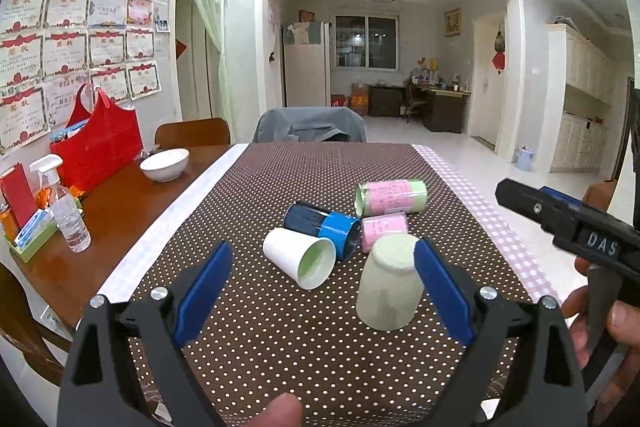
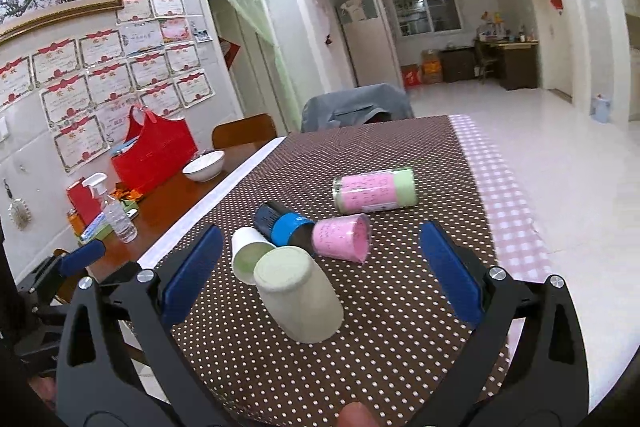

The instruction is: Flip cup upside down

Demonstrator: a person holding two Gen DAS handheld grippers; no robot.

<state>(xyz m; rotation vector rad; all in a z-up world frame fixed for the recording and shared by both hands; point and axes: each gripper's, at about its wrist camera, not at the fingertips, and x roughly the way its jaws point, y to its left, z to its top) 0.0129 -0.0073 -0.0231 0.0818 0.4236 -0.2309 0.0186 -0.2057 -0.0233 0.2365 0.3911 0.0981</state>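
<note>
A pale green cup (image 1: 390, 285) (image 2: 298, 293) stands upside down, mouth down, on the dotted brown tablecloth. Behind it several cups lie on their sides: a white cup (image 1: 300, 257) (image 2: 250, 251), a blue cup (image 1: 324, 227) (image 2: 282, 223), a pink cup (image 1: 384, 231) (image 2: 344, 237) and a pink-and-green cup (image 1: 392, 197) (image 2: 376, 189). My left gripper (image 1: 322, 261) is open and empty; its right finger is just beside the upside-down cup. My right gripper (image 2: 320, 251) is open and empty, with the cup between its fingers; it also shows at the right in the left wrist view (image 1: 568, 217).
The tablecloth (image 1: 280, 327) covers the table's right part; its pink checked edge (image 1: 516, 243) hangs toward the floor. On bare wood at left are a white bowl (image 1: 164, 163), a red basket (image 1: 98, 143), a spray bottle (image 1: 66, 207). Chairs (image 1: 310, 125) stand at the far side.
</note>
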